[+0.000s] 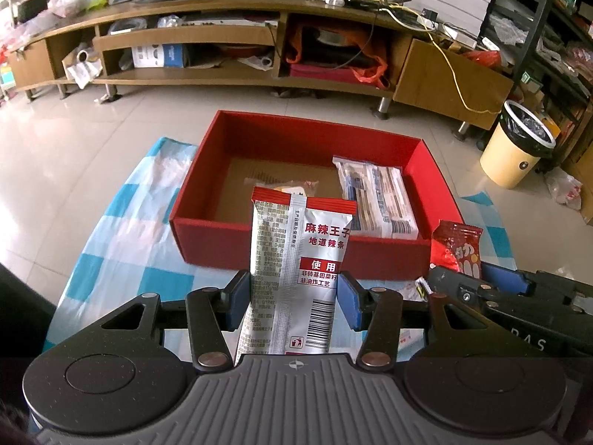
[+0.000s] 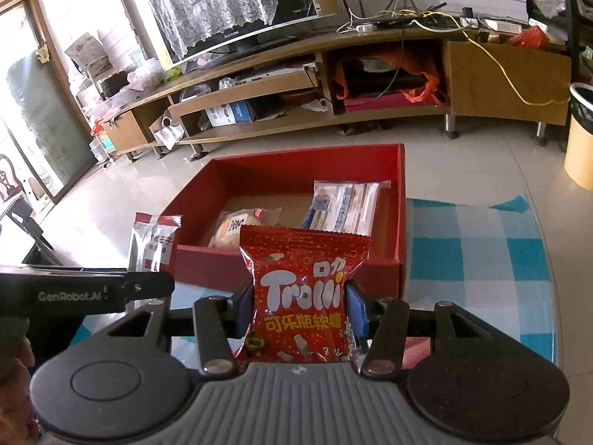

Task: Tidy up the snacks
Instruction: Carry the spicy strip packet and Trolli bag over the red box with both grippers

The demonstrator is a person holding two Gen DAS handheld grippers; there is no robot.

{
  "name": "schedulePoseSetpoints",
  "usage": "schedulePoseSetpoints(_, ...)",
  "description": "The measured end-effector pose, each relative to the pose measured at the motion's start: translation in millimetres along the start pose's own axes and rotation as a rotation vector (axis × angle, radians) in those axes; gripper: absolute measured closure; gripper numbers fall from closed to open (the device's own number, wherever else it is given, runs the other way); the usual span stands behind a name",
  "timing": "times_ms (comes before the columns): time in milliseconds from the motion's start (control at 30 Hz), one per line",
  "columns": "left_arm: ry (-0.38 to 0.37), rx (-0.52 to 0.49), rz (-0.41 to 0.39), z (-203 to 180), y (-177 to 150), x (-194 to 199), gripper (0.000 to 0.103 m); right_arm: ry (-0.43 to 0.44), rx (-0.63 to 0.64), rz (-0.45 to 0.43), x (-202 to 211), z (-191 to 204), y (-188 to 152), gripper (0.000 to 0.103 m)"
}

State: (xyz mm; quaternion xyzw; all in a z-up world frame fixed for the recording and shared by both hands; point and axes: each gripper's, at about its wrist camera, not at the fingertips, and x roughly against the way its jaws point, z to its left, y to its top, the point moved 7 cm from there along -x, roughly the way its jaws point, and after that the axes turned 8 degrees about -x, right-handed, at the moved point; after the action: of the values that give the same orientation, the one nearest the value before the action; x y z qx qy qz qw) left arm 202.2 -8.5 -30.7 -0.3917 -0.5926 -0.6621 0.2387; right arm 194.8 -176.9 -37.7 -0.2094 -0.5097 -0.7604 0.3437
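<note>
My left gripper is shut on a silver and red spicy-strip packet, held upright just in front of the red box. My right gripper is shut on a red Trolli gummy bag, also held upright before the red box. The box holds a white striped packet at the right and a small clear cracker packet in the middle. The Trolli bag shows at the right of the left wrist view; the silver packet shows at the left of the right wrist view.
The box stands on a round table with a blue and white checked cloth. Beyond lie a tiled floor, a long wooden TV stand and a yellow bin. Checked cloth lies right of the box.
</note>
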Motion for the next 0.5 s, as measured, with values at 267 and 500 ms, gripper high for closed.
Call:
schedulePoseSetpoints(267, 0.004, 0.000, -0.008, 0.6, 13.1, -7.4, 0.045, -0.001, 0.015, -0.006, -9.8, -0.2, 14.8, 0.053)
schedulePoseSetpoints(500, 0.015, 0.001, -0.019, 2.8, 31.6, -19.5, 0.045, -0.002, 0.021, -0.016, -20.8, -1.8, 32.9, 0.053)
